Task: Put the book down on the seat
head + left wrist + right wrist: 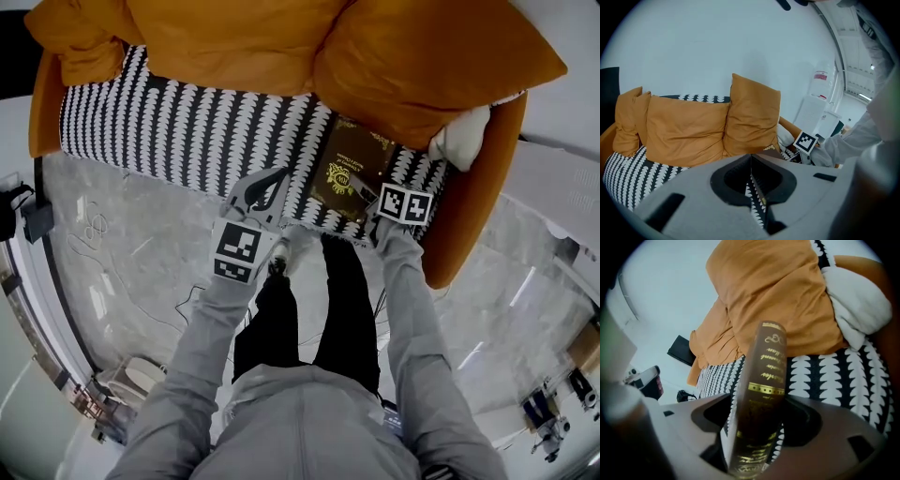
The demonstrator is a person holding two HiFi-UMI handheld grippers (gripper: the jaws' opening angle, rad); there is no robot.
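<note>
A brown book point(349, 167) with a gold emblem lies flat on the black-and-white patterned seat point(178, 131) of the sofa, near its right end. My right gripper point(382, 214) is at the book's near edge. In the right gripper view the gilded spine of the book point(761, 390) stands between the jaws, with dark gaps on both sides, so the right gripper point(757, 430) is open around it. My left gripper point(278, 175) hovers over the seat's front edge just left of the book. The left gripper point(751, 161) is shut and holds nothing.
Large orange cushions point(244, 37) lean along the sofa back, one point(427, 66) right behind the book. A white cushion point(461, 139) sits at the right orange armrest point(469, 225). My legs and a shoe point(279, 258) stand on the marble floor before the sofa.
</note>
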